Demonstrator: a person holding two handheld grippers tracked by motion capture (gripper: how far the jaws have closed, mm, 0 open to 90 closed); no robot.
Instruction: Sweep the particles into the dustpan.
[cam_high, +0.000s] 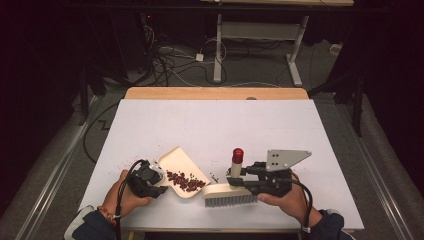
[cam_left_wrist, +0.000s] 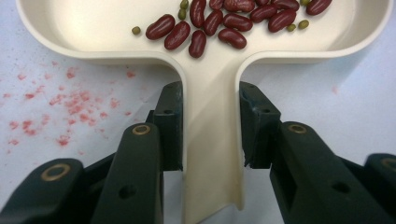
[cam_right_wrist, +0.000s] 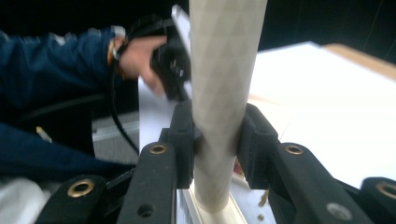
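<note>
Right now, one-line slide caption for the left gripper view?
Left hand-held gripper clamps the cream dustpan by its handle, red beans in the pan.

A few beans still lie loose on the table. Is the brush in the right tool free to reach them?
Probably yes: the loose beans lie on bare table between the dustpan and brush, nothing between.

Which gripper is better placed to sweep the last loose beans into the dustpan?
Right. The right gripper grips the brush, bristles down beside the stray beans; the left gripper clamps the dustpan handle.
</note>
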